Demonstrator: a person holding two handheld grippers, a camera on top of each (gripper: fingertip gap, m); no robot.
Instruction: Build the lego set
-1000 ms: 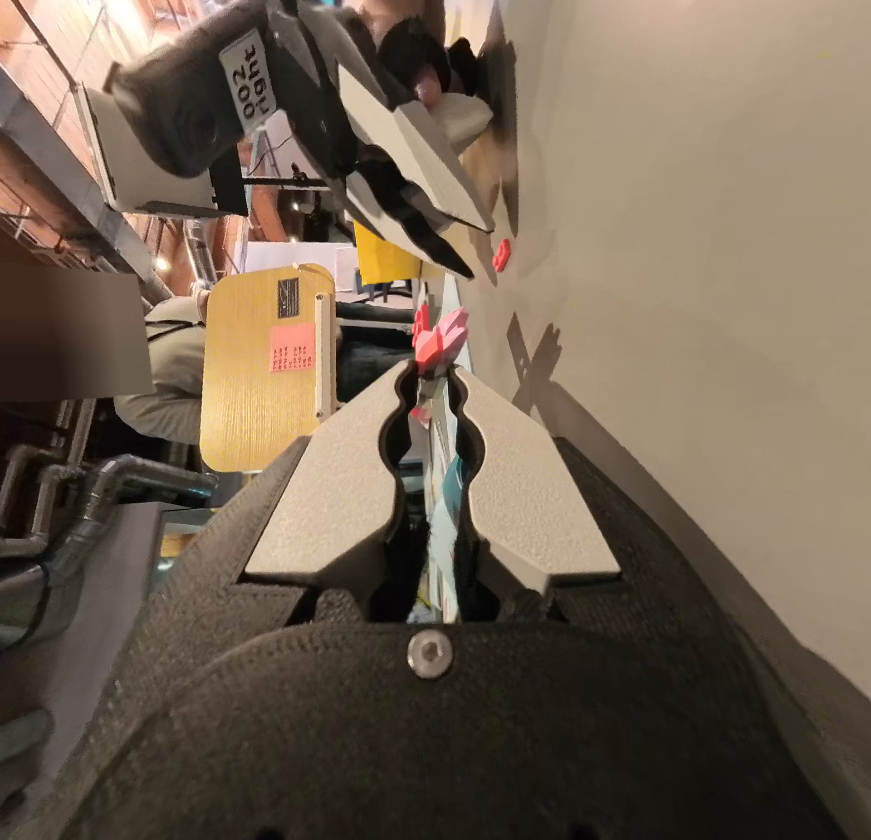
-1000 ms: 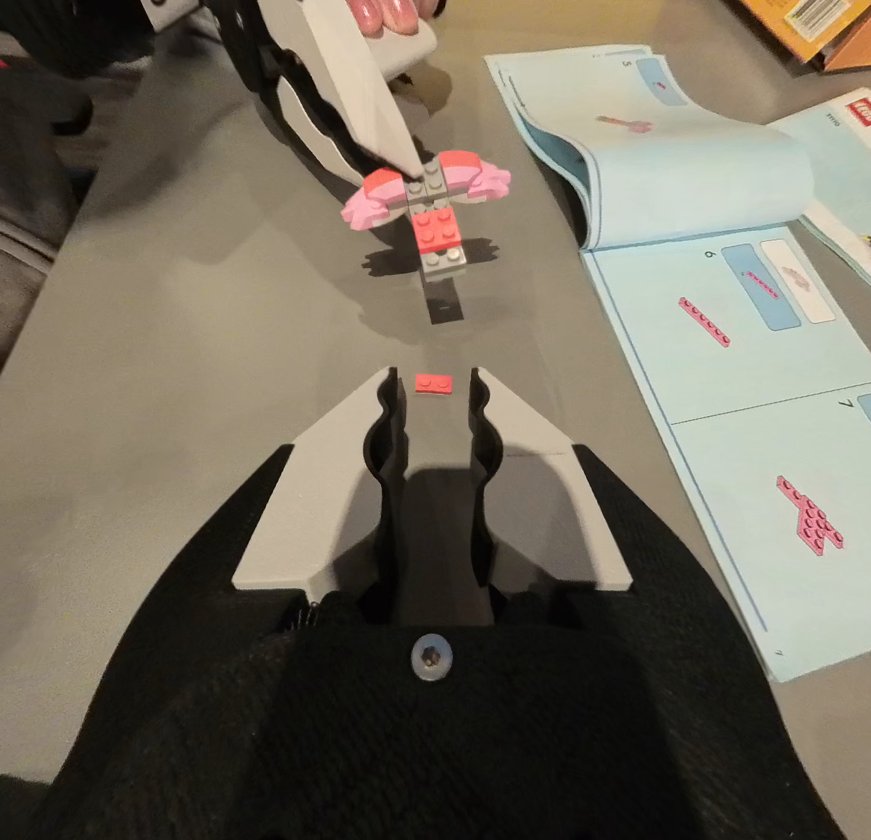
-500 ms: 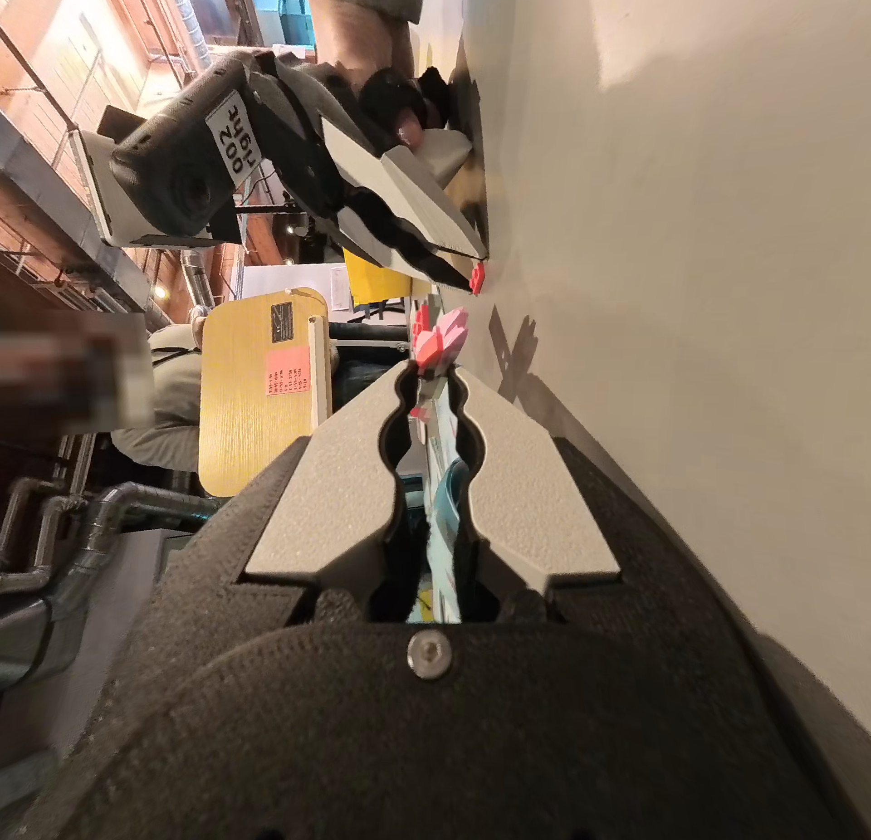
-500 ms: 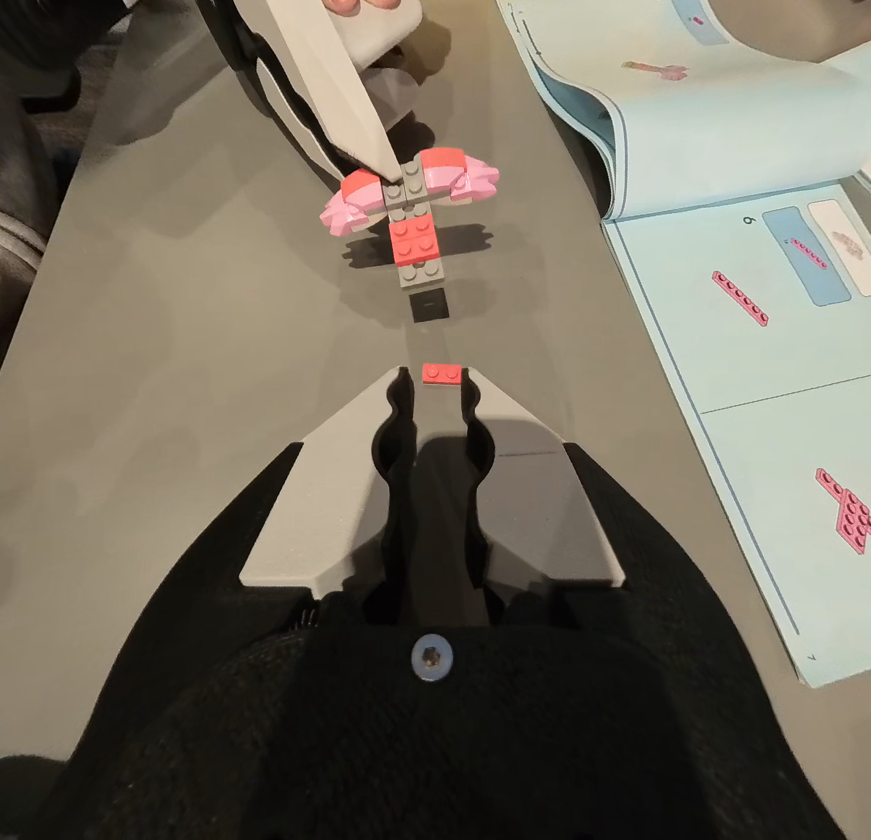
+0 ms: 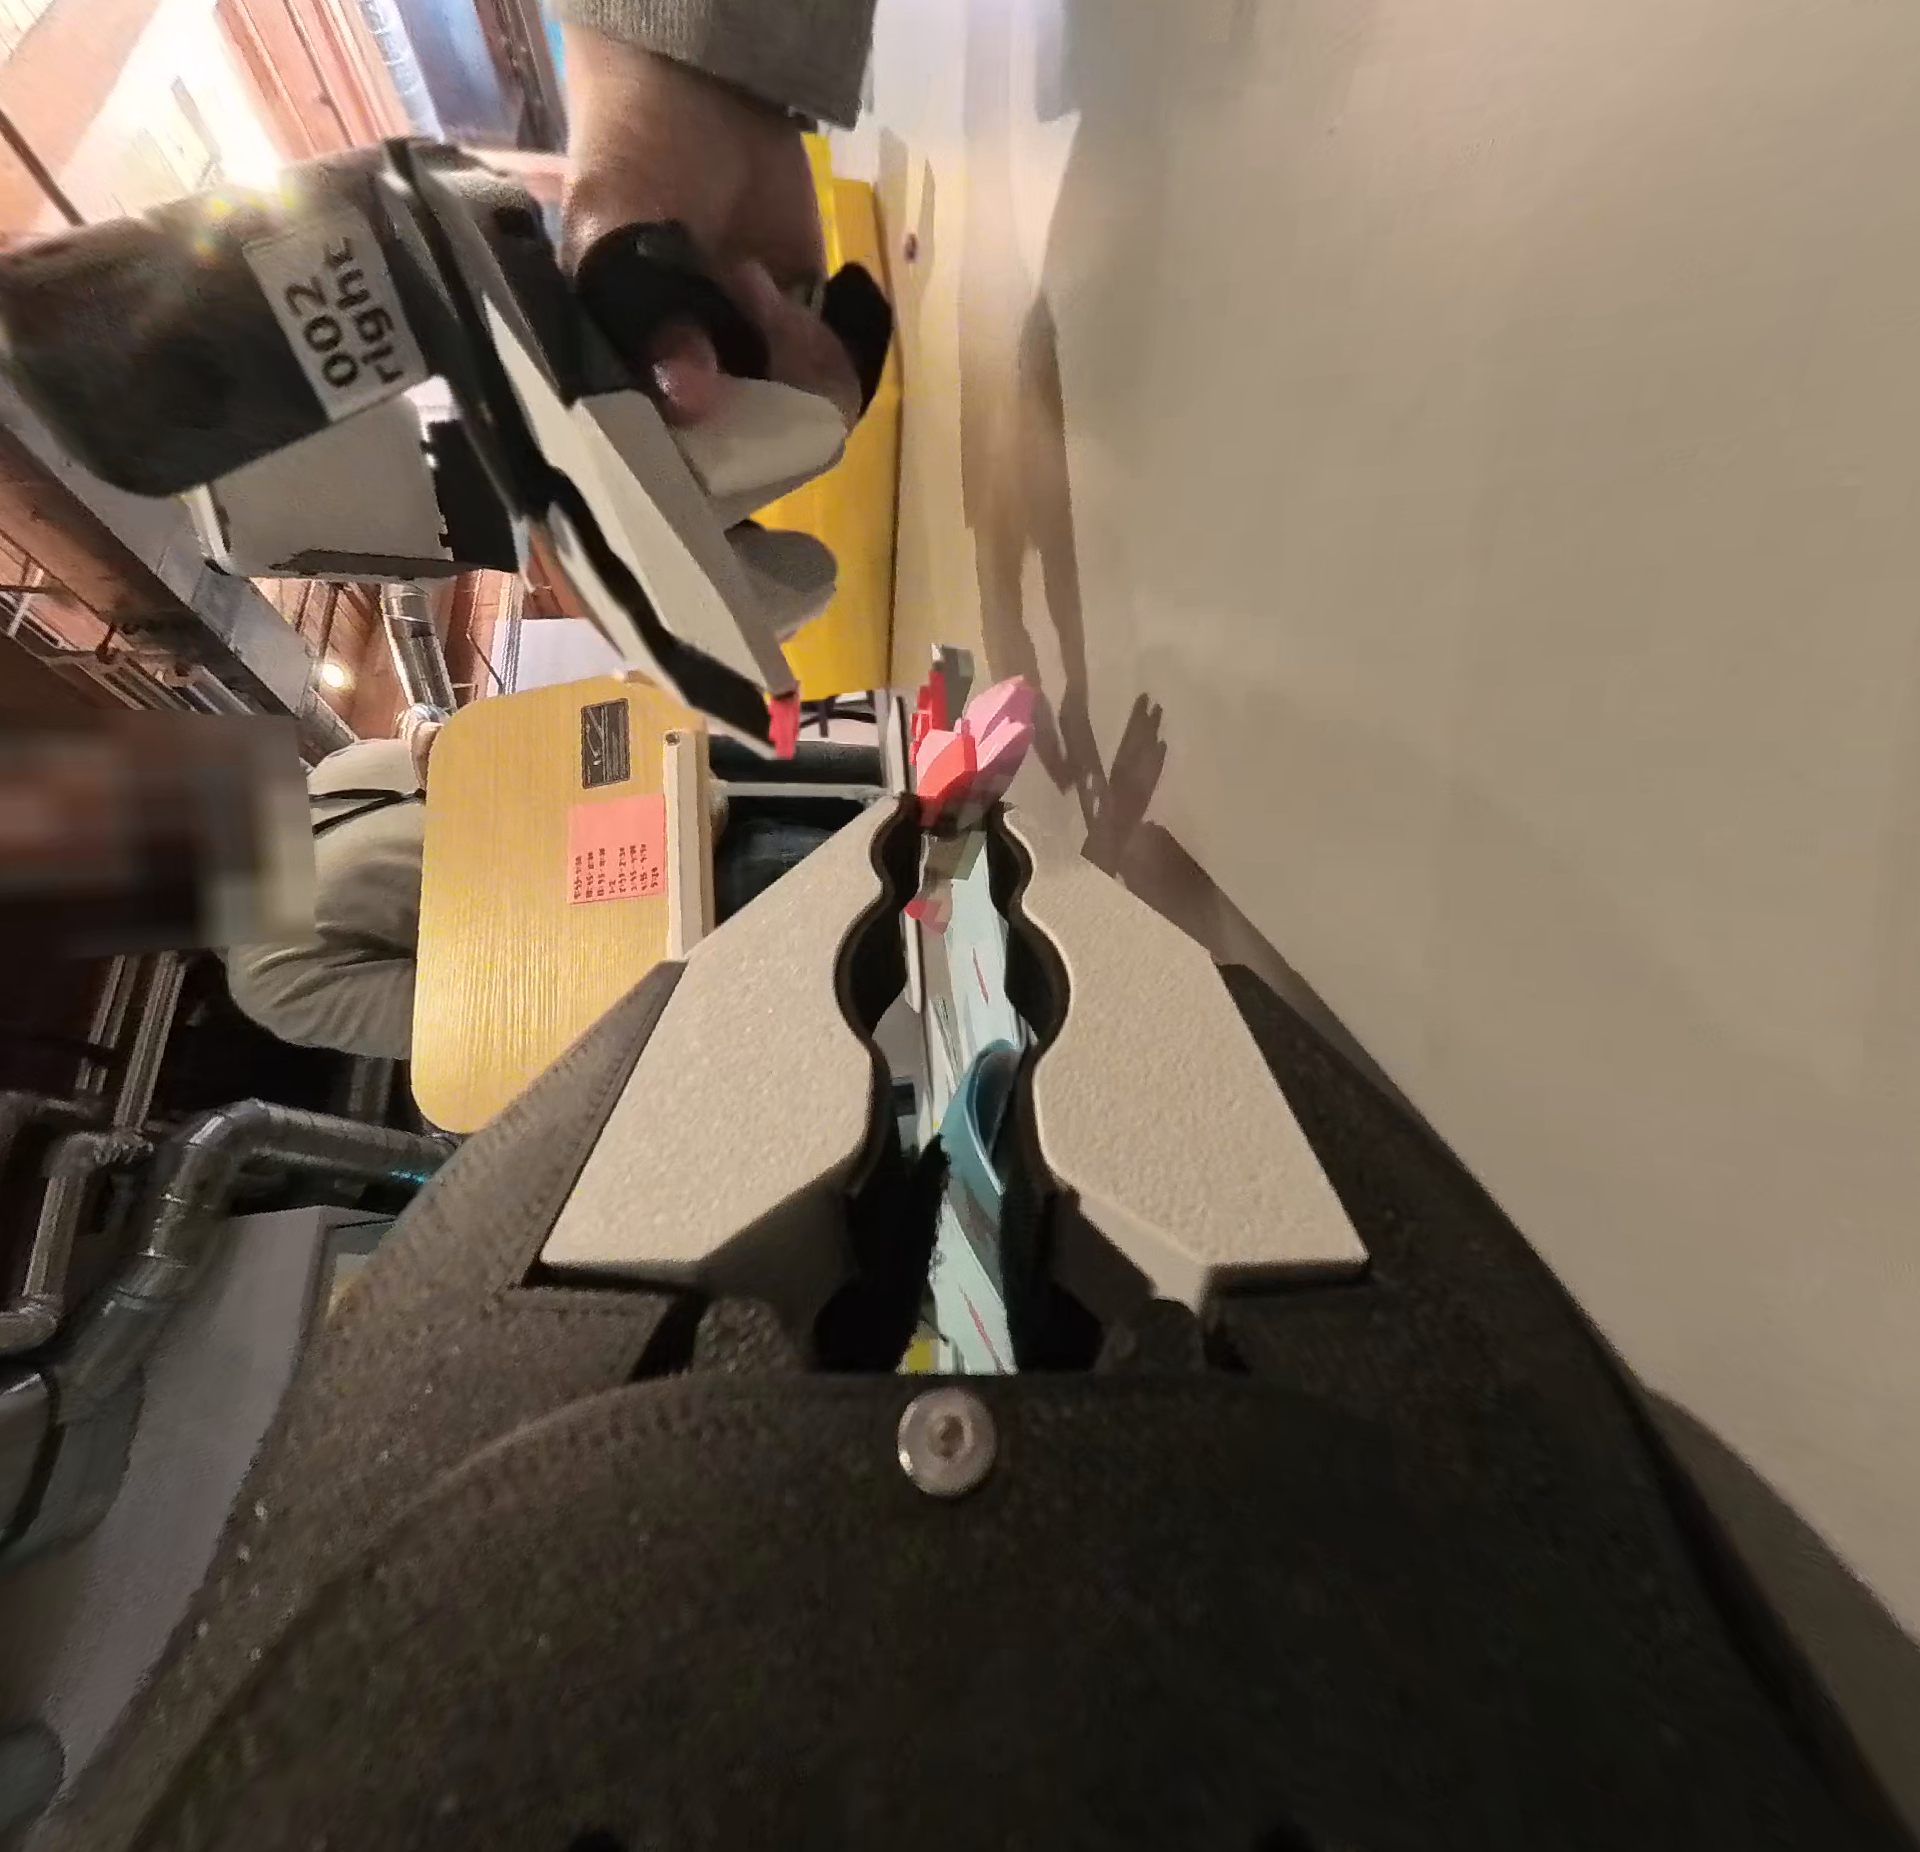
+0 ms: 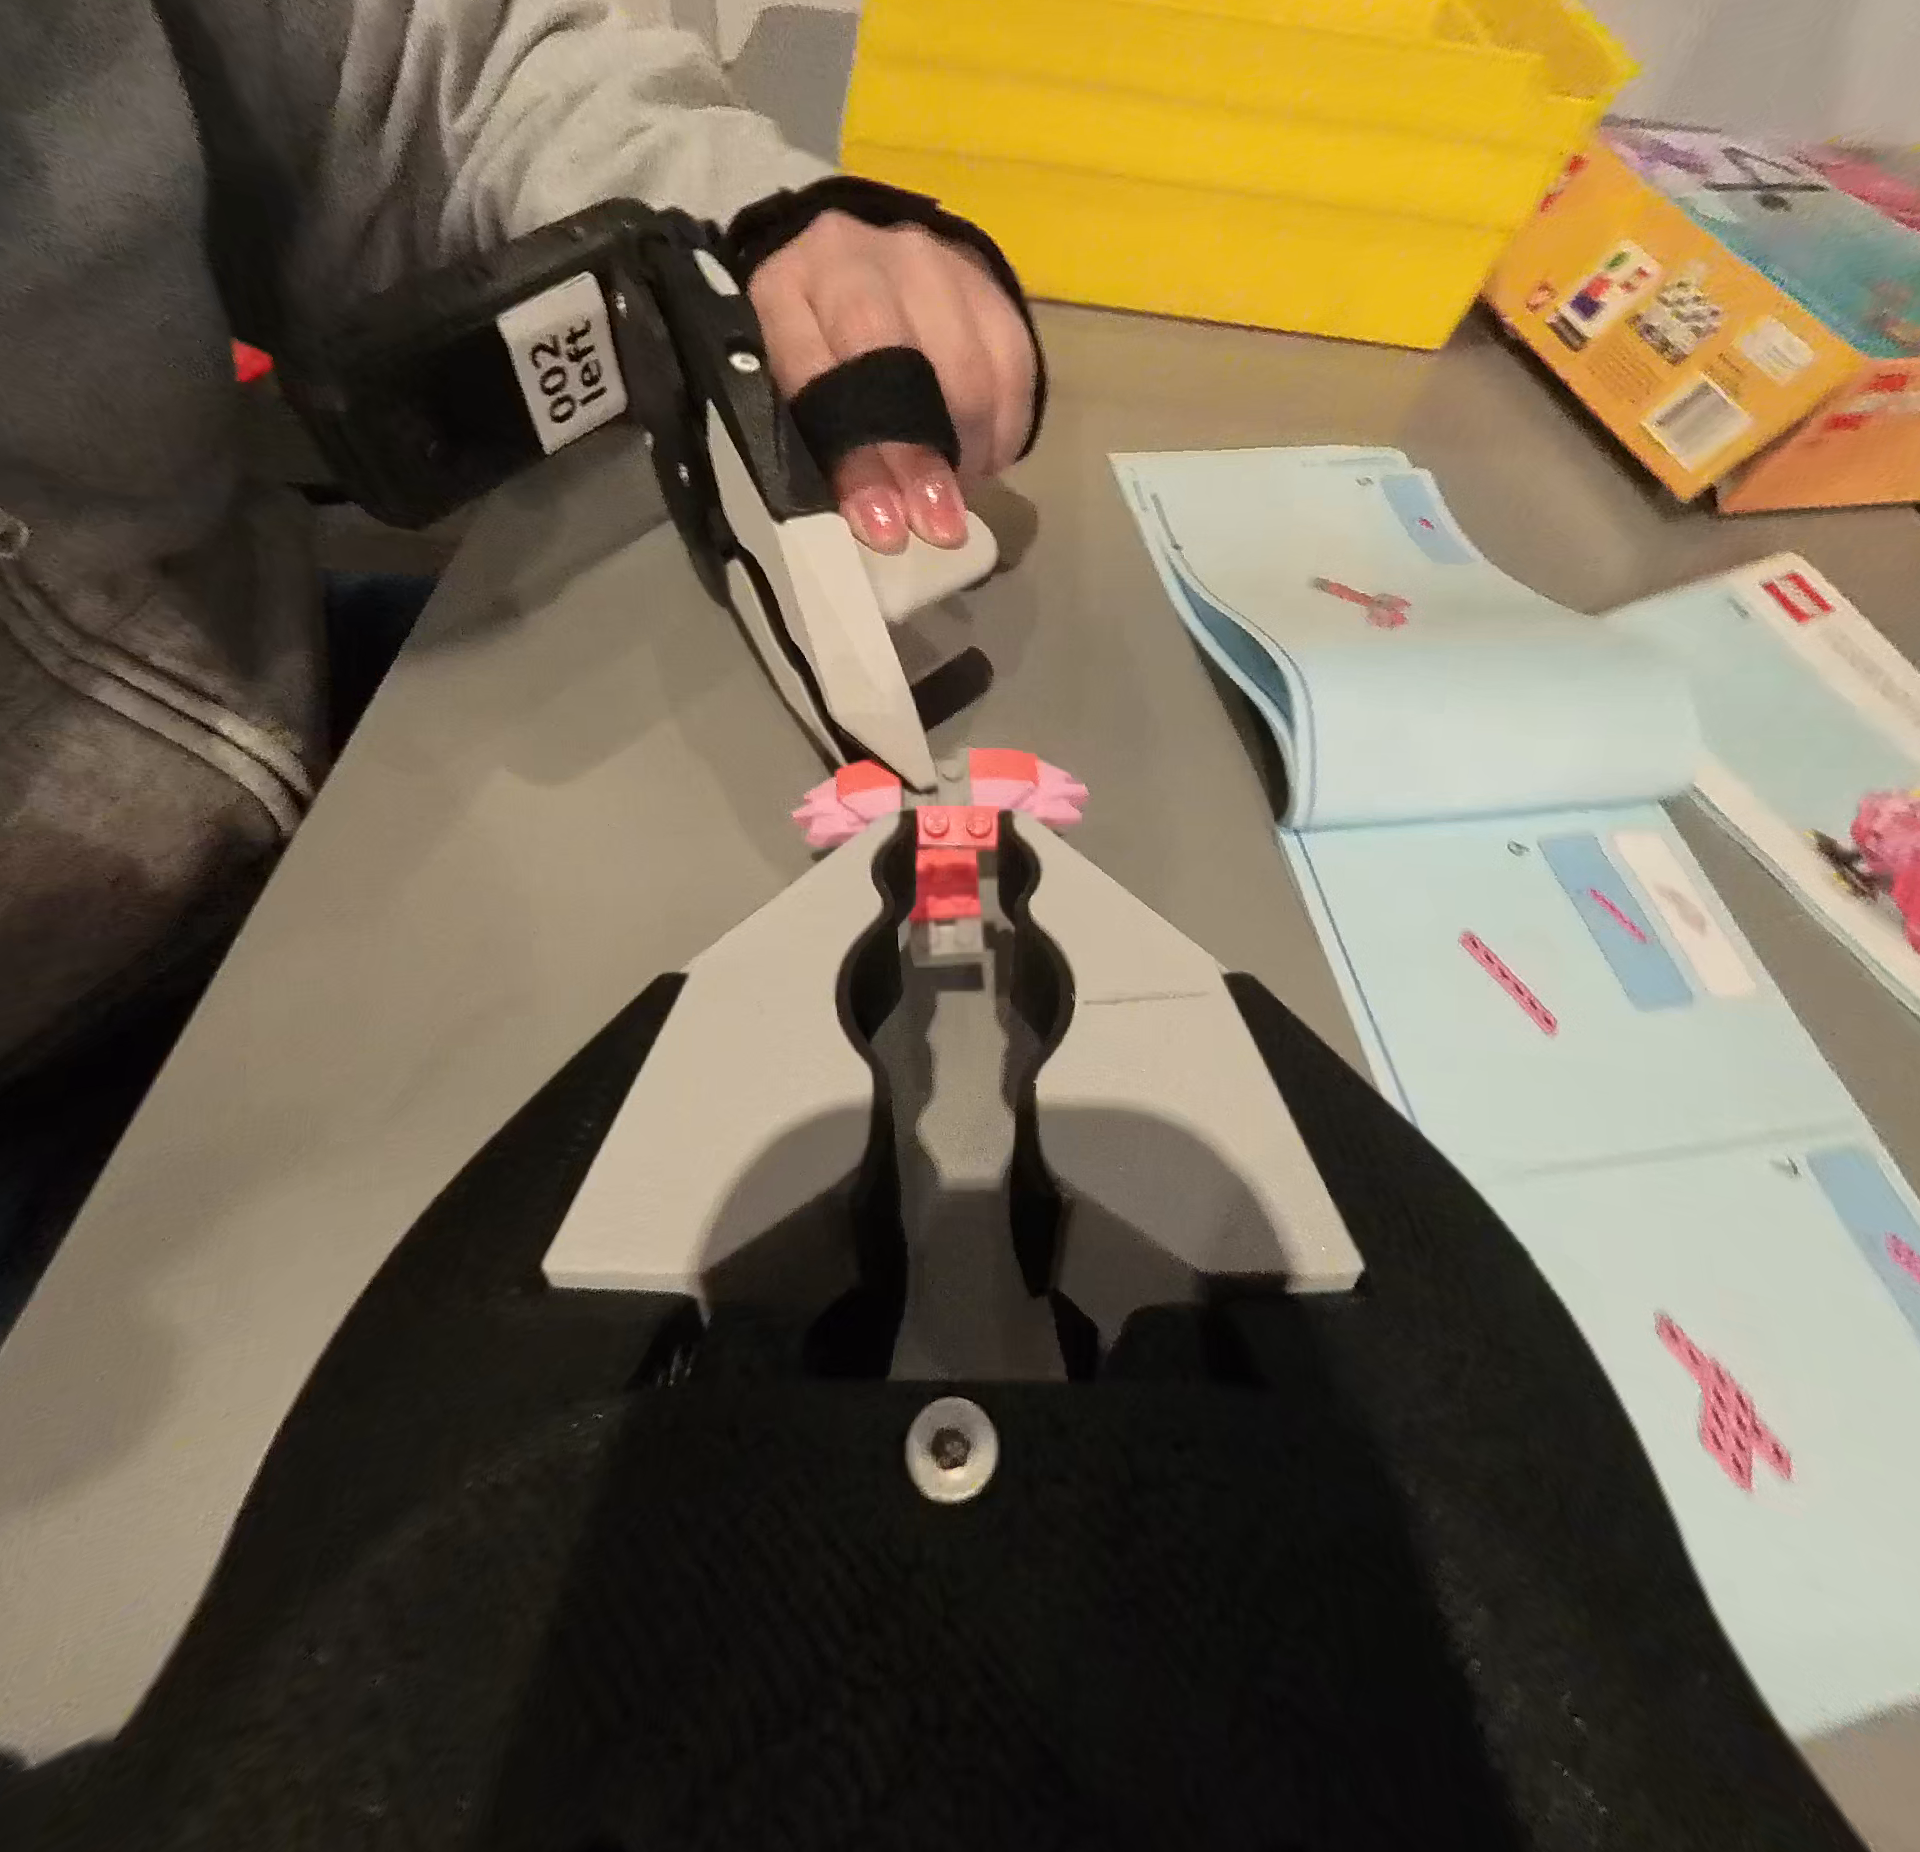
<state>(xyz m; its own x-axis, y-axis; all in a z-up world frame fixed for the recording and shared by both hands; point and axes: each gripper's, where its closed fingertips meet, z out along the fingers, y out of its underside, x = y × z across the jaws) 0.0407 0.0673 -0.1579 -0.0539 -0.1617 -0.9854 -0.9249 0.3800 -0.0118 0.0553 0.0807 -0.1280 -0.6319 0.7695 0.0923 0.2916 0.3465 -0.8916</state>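
Right claw (image 6: pixel 948 834): your tips are pinched on a small red plate (image 6: pixel 948 823), lifted clear of the tabletop (image 6: pixel 520 867).
Left claw (image 5: pixel 951 815): closed on the grey stem of the pink and red lego build (image 5: pixel 971 748), held off the tabletop.
Lego build from the right claw: just beyond your tips, its pink wings (image 6: pixel 831 810) spreading to either side.
Instruction booklet (image 6: pixel 1507 763): open to the right of the right claw.
Yellow bin (image 6: pixel 1195 140): far ahead.

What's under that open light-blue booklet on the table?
Only the grey table shows around the booklet. A second leaflet lies beside it at the right. Anything beneath its pages is covered.
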